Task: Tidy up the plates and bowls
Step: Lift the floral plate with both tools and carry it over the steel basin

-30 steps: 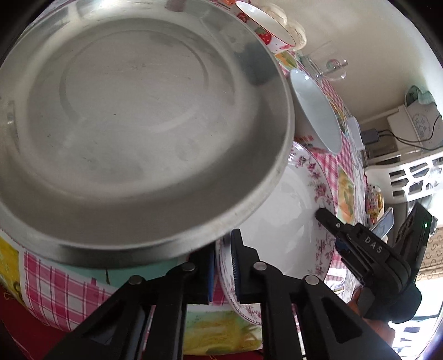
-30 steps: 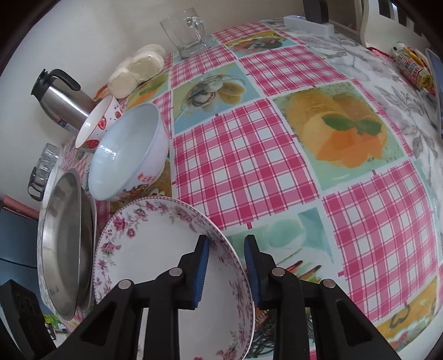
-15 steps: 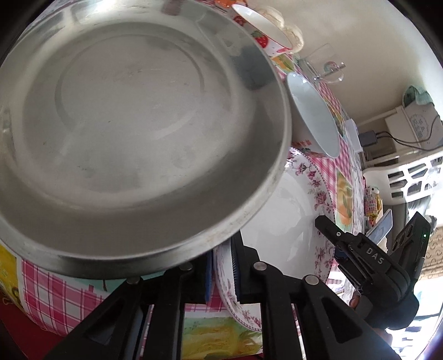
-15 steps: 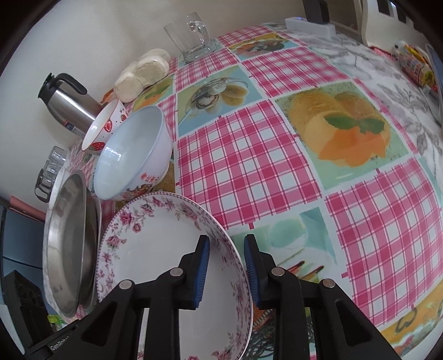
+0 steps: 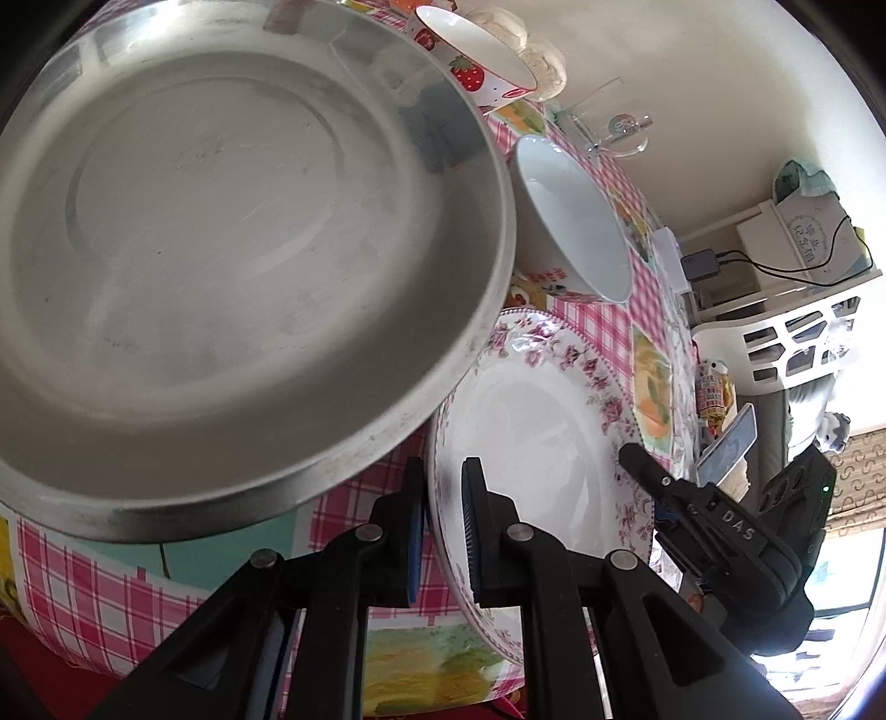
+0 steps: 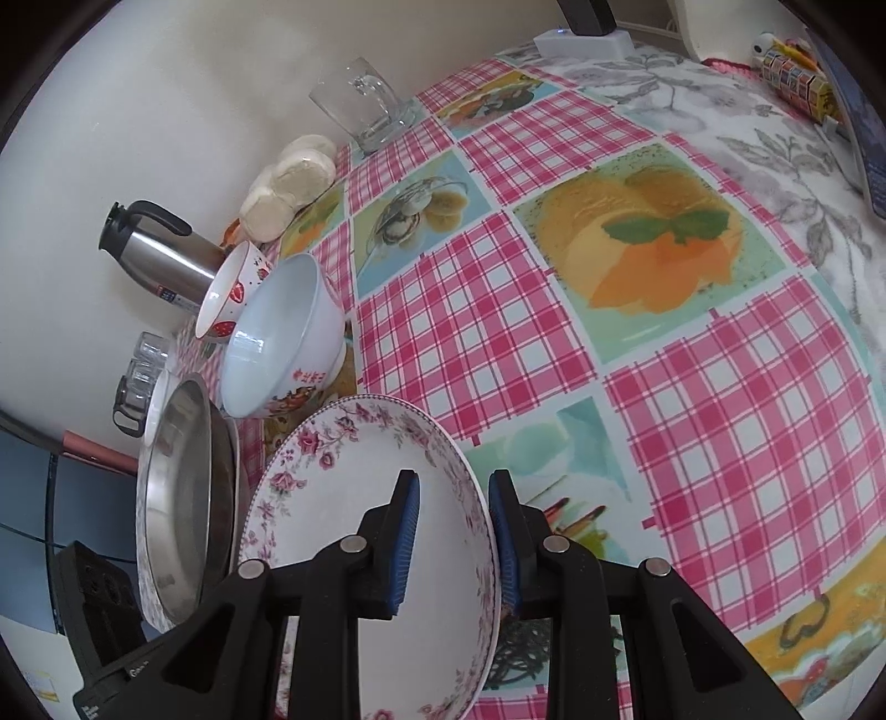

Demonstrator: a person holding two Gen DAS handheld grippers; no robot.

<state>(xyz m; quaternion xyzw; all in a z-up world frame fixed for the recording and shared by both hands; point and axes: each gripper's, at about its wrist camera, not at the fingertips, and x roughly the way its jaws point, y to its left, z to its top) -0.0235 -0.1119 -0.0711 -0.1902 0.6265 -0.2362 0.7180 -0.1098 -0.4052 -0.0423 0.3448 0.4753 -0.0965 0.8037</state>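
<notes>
A white deep plate with pink flowers [image 5: 542,432] lies between both grippers. My left gripper [image 5: 443,526] is shut on its near rim. On the opposite rim of the floral plate [image 6: 343,498], the jaws of my right gripper [image 6: 454,543] are closing. The outer pad is at the rim, and a gap shows on the inner side. A big steel plate [image 5: 221,249] overlaps the floral plate's left edge and shows again as the steel plate [image 6: 183,498] in the right wrist view. Behind stand a white bowl [image 6: 277,343] and a strawberry bowl [image 6: 232,293], both leaning.
A steel thermos [image 6: 160,255], round buns [image 6: 288,188], a glass mug [image 6: 365,105] and small glasses [image 6: 138,376] line the wall. A phone [image 5: 725,448] and a white power strip [image 6: 581,41] lie at the far end. The checked tablecloth [image 6: 720,415] spreads to the right.
In the left wrist view the steel plate's rim no longer covers my left finger, and more of the floral plate shows. The right gripper has shifted slightly with the rim still between its jaws.
</notes>
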